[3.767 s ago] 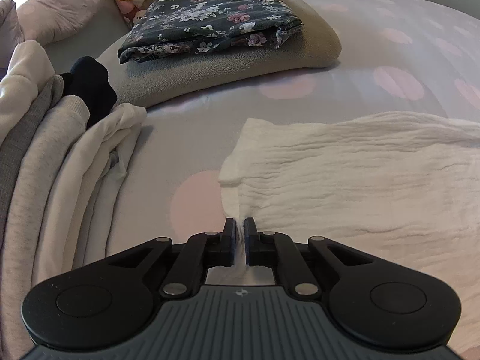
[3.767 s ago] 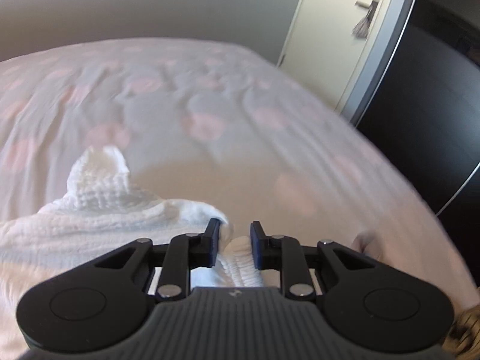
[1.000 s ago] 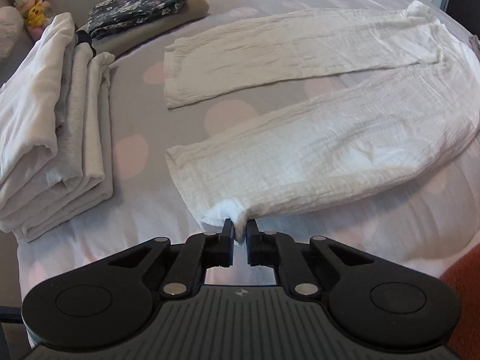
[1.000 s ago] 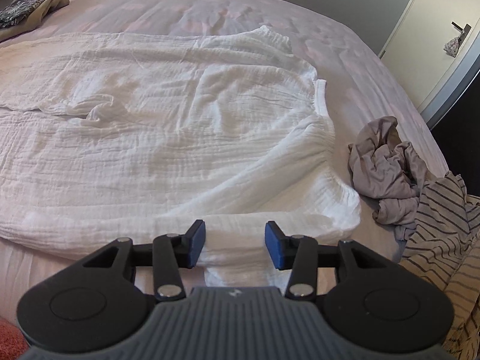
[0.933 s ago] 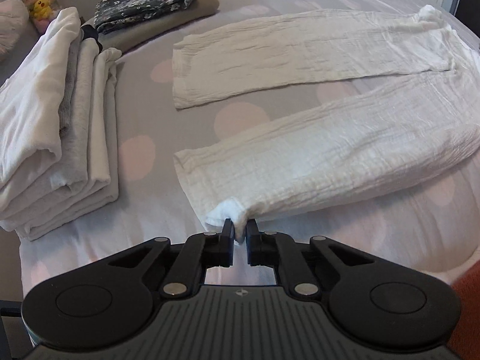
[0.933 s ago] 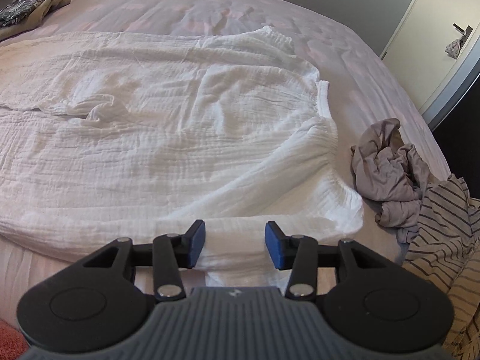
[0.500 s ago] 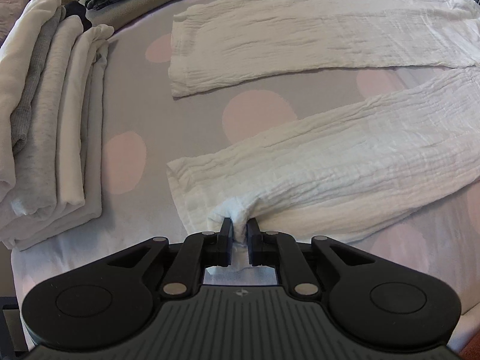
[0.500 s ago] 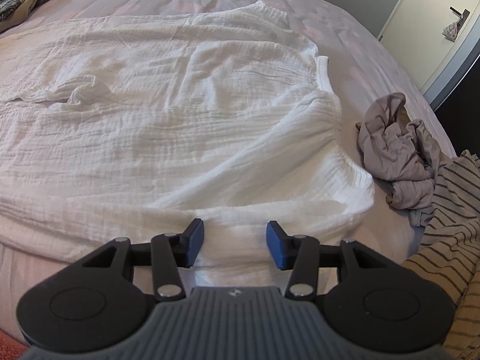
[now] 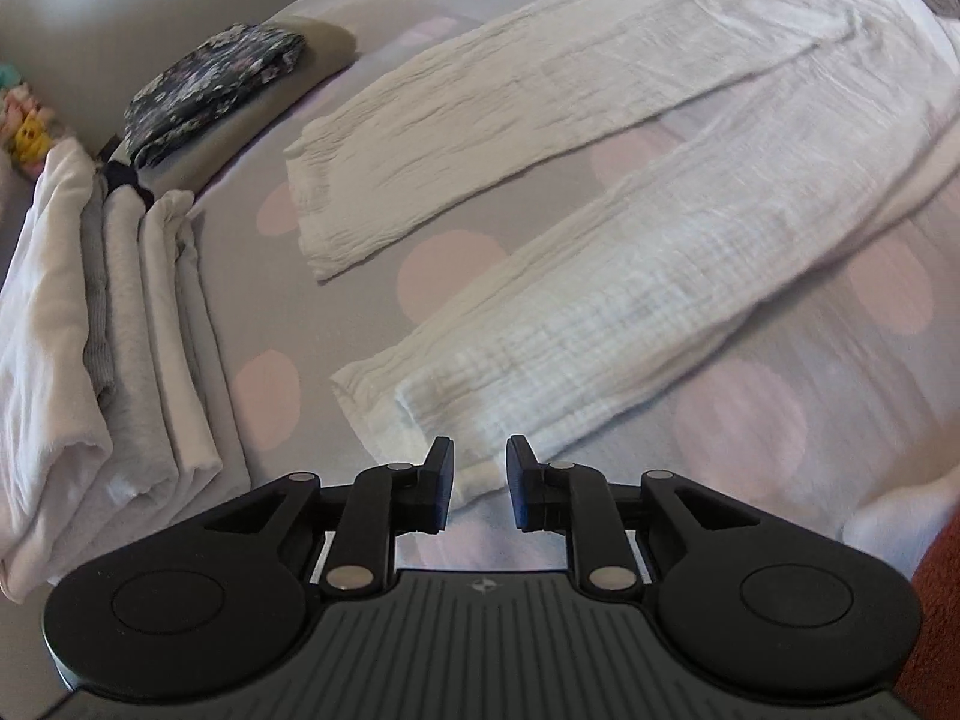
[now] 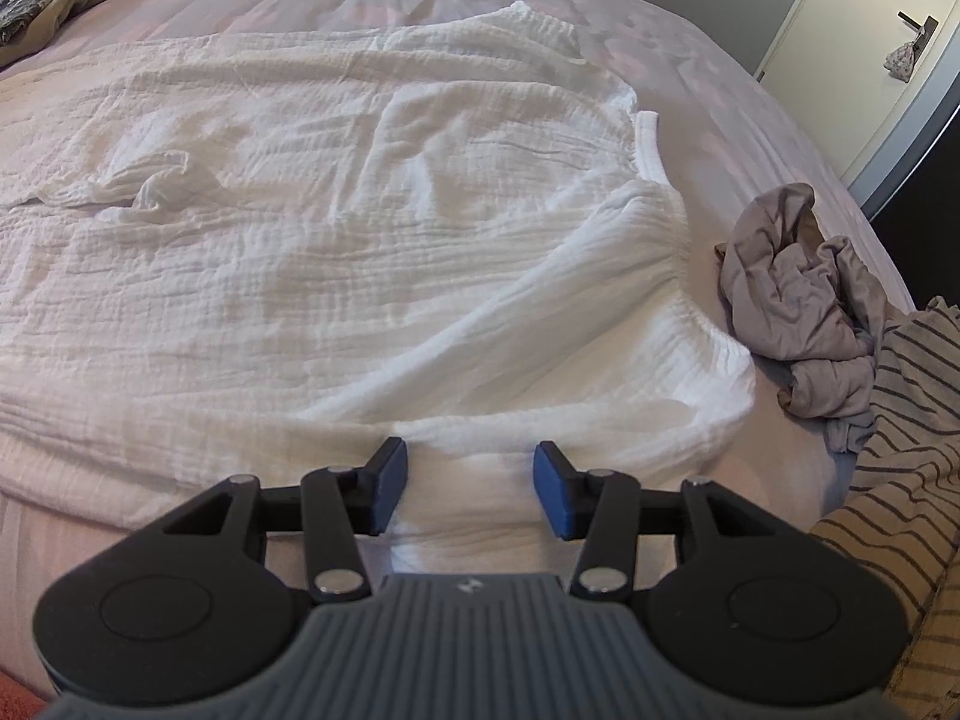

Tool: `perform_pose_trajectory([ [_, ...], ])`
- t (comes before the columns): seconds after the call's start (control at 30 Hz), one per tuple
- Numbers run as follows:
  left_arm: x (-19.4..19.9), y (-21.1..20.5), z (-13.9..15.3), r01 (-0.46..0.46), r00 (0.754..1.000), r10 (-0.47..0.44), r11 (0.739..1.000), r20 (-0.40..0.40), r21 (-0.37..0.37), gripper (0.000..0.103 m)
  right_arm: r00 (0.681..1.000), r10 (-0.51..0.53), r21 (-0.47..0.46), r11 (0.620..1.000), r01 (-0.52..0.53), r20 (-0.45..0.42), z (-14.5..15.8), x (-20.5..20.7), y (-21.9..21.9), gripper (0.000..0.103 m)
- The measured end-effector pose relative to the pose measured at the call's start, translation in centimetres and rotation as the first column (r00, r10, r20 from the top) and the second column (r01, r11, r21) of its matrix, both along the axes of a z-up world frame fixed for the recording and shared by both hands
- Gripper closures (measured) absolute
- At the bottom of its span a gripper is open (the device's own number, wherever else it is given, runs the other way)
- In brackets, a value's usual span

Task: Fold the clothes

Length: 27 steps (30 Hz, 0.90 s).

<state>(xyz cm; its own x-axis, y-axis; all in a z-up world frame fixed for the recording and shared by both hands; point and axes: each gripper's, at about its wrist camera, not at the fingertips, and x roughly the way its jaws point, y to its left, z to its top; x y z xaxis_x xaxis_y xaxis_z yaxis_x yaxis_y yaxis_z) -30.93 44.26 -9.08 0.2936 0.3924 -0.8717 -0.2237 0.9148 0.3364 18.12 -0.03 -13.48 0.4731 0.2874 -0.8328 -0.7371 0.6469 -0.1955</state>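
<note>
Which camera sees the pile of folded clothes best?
The left wrist view. The pile of folded clothes fills its left side, with white and grey layers plain to see. The right wrist view does not show the pile at all, only the spread white trousers.

Soft daylight fills the room, brightest on the white trousers at the right and on the far door, while the left wall lies dim. Both views bow strongly at their edges. The left view smears with motion blur at its right side; shadows are faint.
</note>
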Motion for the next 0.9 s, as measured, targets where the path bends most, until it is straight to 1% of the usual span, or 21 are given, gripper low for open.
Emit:
perform_pose_trajectory([
  [0.17,1.6,-1.9,-2.2,0.105,0.993,-0.101,0.992,-0.066,0.070,0.080,1.000,0.005,0.011,1.000,-0.005,0.002,0.6,-0.2,-0.5,0.053],
  [0.27,2.3,-2.3,-3.4,0.168,0.981,-0.149,0.974,-0.128,0.150,0.080,1.000,0.007,0.017,1.000,-0.008,0.004,1.0,-0.3,-0.8,0.052],
  [0.3,2.4,-2.2,-3.8,0.181,0.976,-0.157,0.970,-0.150,0.165,0.080,1.000,0.008,0.019,1.000,-0.008,0.004,1.1,-0.3,-0.8,0.052],
  [0.4,2.5,-1.9,-4.7,0.212,0.964,-0.176,0.962,-0.202,0.170,0.080,1.000,0.010,0.021,1.000,-0.010,0.002,1.1,-0.3,-1.0,0.052],
  [0.47,2.5,-2.1,-5.2,0.241,0.955,-0.198,0.952,-0.221,0.188,0.080,1.000,0.010,0.023,1.000,-0.010,0.000,1.1,-0.2,-1.1,0.051],
  [0.63,3.0,-2.4,-6.2,0.253,0.954,-0.195,0.932,-0.227,0.260,0.080,1.000,0.013,0.028,1.000,-0.013,-0.004,1.2,-0.1,-1.4,0.051],
  [0.73,3.5,-3.1,-6.7,0.284,0.946,-0.219,0.914,-0.240,0.288,0.081,1.000,0.014,0.030,0.999,-0.014,-0.006,1.2,-0.1,-1.6,0.051],
  [0.77,3.6,-3.1,-6.7,0.288,0.944,-0.220,0.914,-0.246,0.287,0.087,1.000,0.014,0.031,0.999,-0.014,-0.007,1.2,-0.1,-1.7,0.051],
  [0.8,3.7,-3.1,-6.6,0.280,0.946,-0.215,0.919,-0.243,0.277,0.090,1.000,0.015,0.032,0.999,-0.015,-0.007,1.2,-0.1,-1.7,0.051],
  [0.83,3.8,-2.9,-6.3,0.260,0.952,-0.201,0.929,-0.231,0.263,0.097,1.000,0.018,0.032,0.999,-0.018,-0.007,1.3,-0.1,-1.8,0.051],
  [0.87,3.8,-2.8,-5.9,0.234,0.960,-0.182,0.939,-0.213,0.254,0.099,1.000,0.030,0.031,0.999,-0.030,-0.003,1.5,-0.2,-2.0,0.051],
  [0.9,3.7,-2.6,-5.3,0.205,0.968,-0.161,0.948,-0.190,0.242,0.100,0.999,0.044,0.029,0.999,-0.044,0.001,1.7,-0.3,-2.2,0.051],
])
